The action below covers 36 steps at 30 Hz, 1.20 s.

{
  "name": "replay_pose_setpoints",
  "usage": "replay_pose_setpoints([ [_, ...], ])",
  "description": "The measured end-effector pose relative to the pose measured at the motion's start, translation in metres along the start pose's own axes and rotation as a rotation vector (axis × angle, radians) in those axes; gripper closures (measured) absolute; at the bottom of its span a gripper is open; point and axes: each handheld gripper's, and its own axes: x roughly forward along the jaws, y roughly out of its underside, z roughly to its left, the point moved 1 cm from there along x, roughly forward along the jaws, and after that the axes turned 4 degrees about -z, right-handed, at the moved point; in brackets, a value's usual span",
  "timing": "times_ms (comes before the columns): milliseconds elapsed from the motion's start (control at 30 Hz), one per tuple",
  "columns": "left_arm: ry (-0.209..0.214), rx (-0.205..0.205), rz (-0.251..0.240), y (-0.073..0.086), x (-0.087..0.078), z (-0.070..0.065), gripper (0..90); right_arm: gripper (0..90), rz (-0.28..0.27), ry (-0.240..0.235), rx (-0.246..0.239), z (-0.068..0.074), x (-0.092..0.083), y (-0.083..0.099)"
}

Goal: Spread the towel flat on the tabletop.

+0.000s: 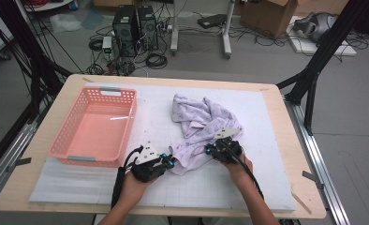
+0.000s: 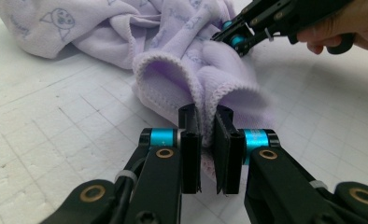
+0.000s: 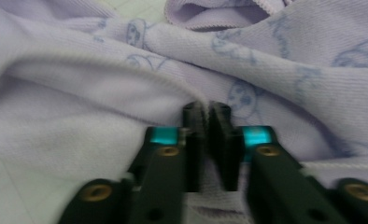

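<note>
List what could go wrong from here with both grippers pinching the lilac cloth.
1. The left gripper holds only a thin fold at the hem of the lilac cloth; a pull might slip it free.
2. The right gripper bites bunched fabric, perhaps several layers, so spreading may drag the heap along instead.
3. The pink basket stands close beside the left gripper; a leftward swing could knock it.

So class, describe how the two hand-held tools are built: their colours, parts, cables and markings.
Each tool, left and right, is black, with two flat black jaws on black links. Bright teal collars sit beside the jaws, and brass-coloured rings mark the pivots. A grey three-cornered plate dotted with small holes tops each, and a black cable trails back along each forearm. The forearms are bare, no sleeves showing.
</note>
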Motion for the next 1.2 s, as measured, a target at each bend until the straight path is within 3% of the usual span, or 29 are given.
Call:
replay_pose_setpoints([
  [133, 0.008, 0.004, 0.0, 0.002, -0.001, -0.006, 80.2, 86.9, -0.079, 0.01, 0.011, -0.003, -0.028, 0.004],
  [300, 0.027, -0.004, 0.008, 0.001, 0.002, -0.014, 64.2, 86.6, -0.133, 0.051, 0.018, -0.016, -0.073, 0.027],
  [400, 0.035, -0.02, 0.013, 0.001, 0.005, -0.015, 53.3, 86.3, -0.147, 0.096, 0.046, -0.031, -0.099, 0.047],
  [533, 0.047, -0.032, -0.005, 0.0, 0.007, -0.013, 50.0, 86.5, -0.142, 0.182, 0.1, -0.054, -0.126, 0.073],
  [667, 0.053, -0.032, -0.003, 0.0, 0.008, -0.012, 50.4, 86.6, -0.063, 0.304, 0.129, -0.07, -0.139, 0.096],
  [733, 0.054, -0.042, -0.014, 0.0, 0.006, -0.009, 51.0, 86.5, -0.034, 0.332, 0.163, -0.076, -0.144, 0.107],
  [800, 0.051, -0.058, -0.025, 0.0, 0.004, -0.005, 51.6, 82.5, -0.048, 0.345, 0.196, -0.078, -0.148, 0.114],
  [867, 0.051, -0.085, -0.038, -0.003, 0.006, -0.001, 53.6, 70.1, -0.071, 0.357, 0.219, -0.078, -0.151, 0.114],
  [967, 0.05, -0.08, -0.013, -0.01, 0.017, 0.005, 58.1, 61.2, -0.143, 0.369, 0.246, -0.076, -0.16, 0.106],
  [1100, 0.044, -0.055, 0.042, -0.026, 0.045, 0.01, 64.2, 57.9, -0.208, 0.379, 0.259, -0.072, -0.169, 0.098],
  [1200, 0.081, -0.049, 0.113, -0.035, 0.072, 0.007, 63.8, 56.5, -0.21, 0.36, 0.254, -0.069, -0.164, 0.097],
])
